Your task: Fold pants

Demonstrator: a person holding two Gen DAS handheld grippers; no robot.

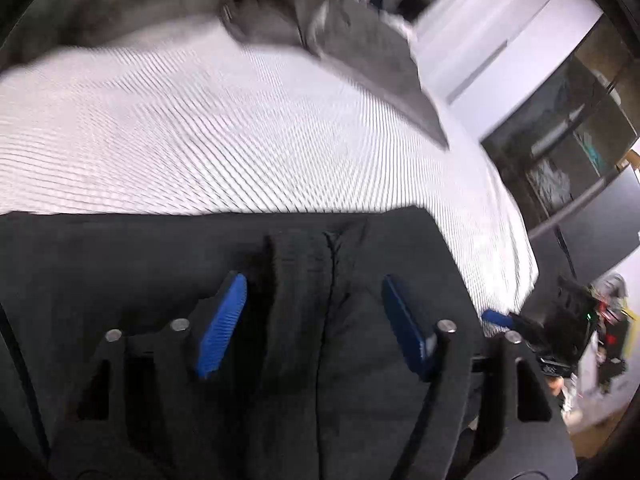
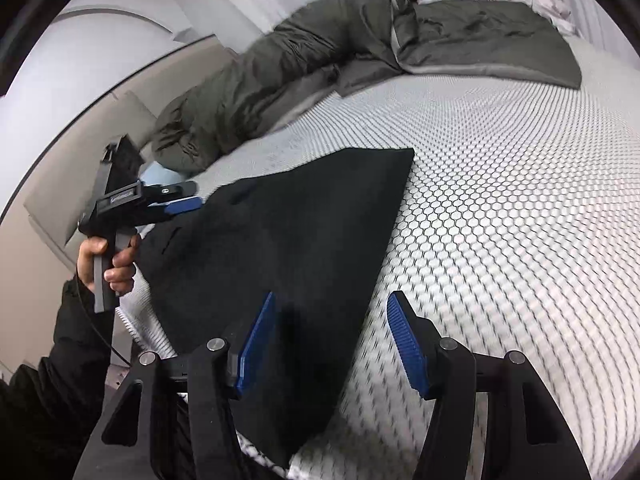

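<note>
In the left wrist view the left hand-held gripper (image 1: 314,322) fills the lower centre of the frame, its blue ribbed pads spread apart and released over the black folded fabric pants (image 1: 280,264), which cover the lower half of that frame. In the right wrist view the right hand-held gripper (image 2: 330,342) is likewise spread wide, its left pad above the pants' near edge. The pants lie on the white honeycomb-patterned bed (image 2: 500,184), with a rumpled grey-green duvet (image 2: 320,48) across the upper centre of the frame.
</note>
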